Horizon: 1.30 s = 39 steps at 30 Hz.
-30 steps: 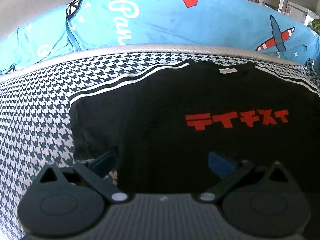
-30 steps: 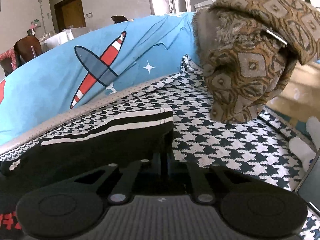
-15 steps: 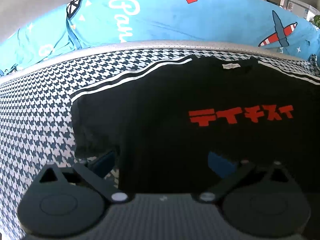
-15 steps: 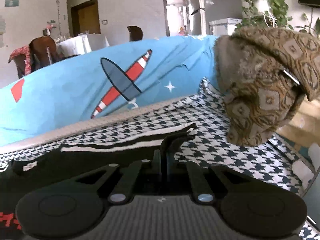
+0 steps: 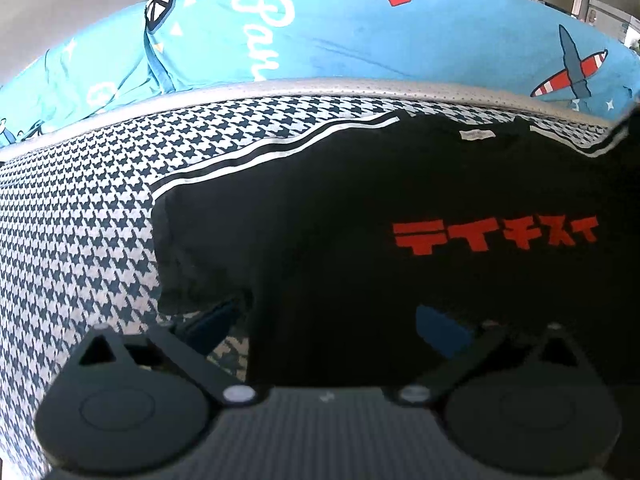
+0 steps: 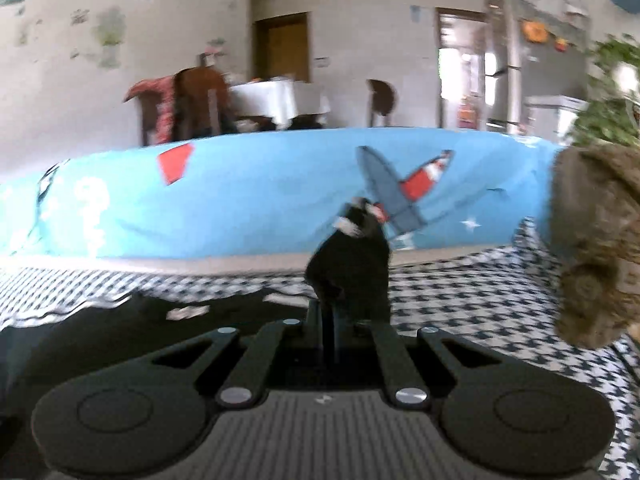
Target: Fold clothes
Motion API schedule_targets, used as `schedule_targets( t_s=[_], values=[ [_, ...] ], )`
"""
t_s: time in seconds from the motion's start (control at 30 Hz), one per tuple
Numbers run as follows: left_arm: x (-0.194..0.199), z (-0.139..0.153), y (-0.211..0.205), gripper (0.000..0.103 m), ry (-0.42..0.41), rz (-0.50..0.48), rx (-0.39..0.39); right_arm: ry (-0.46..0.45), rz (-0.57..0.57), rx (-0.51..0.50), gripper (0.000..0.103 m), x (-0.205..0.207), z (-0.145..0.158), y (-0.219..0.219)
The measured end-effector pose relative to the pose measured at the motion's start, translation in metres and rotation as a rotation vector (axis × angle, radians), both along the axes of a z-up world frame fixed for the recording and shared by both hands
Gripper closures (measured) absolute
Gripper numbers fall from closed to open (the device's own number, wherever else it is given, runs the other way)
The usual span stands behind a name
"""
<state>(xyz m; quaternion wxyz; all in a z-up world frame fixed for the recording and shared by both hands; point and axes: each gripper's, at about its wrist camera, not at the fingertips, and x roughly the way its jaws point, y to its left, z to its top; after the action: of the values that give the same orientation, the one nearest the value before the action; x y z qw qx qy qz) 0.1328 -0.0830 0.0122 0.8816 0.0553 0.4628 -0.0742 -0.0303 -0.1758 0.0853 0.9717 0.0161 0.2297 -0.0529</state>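
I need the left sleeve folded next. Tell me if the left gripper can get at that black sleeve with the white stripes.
Probably yes. The left gripper is open just short of the black T-shirt's striped sleeve, which lies flat on the houndstooth cover with nothing on it.

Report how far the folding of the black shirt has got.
Done: the black T-shirt is spread flat on the houndstooth cover, print up. In hand: the right tongs are shut on its striped sleeve, lifted clear of the cover; the left tongs sit open over the hem. Left: every fold; no crease shows.
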Motion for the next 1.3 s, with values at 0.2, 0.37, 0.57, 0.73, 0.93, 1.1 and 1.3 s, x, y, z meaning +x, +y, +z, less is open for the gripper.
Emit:
schedule_targets(
  t_s=[0.2, 0.37, 0.57, 0.73, 0.93, 1.1, 1.3],
  values=[
    [0.000, 0.000, 0.000, 0.000, 0.001, 0.005, 0.000, 0.099, 0.134, -0.064, 0.095, 0.010, -0.026, 0.036],
    [0.002, 0.002, 0.002, 0.000, -0.004, 0.018, -0.001, 0.224, 0.242, -0.076, 0.094, 0.018, -0.049, 0.047],
    [0.006, 0.006, 0.010, 0.000, -0.022, 0.046, -0.001, 0.153, 0.242, -0.023, 0.094, 0.004, -0.021, 0.024],
    [0.011, 0.009, 0.021, 0.000, -0.026, 0.079, -0.005, 0.113, 0.119, -0.017, 0.092, -0.010, -0.003, -0.017],
    [0.017, 0.010, 0.034, 0.000, -0.024, 0.116, -0.010, 0.135, 0.038, 0.017, 0.092, -0.021, -0.007, -0.040],
    [0.020, 0.008, 0.039, 0.000, -0.017, 0.137, 0.008, 0.169, 0.084, 0.019, 0.092, -0.018, -0.012, -0.032],
    [0.027, 0.003, 0.054, 0.000, 0.001, 0.180, 0.024, 0.258, 0.183, -0.026, 0.092, -0.011, -0.032, -0.006]
  ],
)
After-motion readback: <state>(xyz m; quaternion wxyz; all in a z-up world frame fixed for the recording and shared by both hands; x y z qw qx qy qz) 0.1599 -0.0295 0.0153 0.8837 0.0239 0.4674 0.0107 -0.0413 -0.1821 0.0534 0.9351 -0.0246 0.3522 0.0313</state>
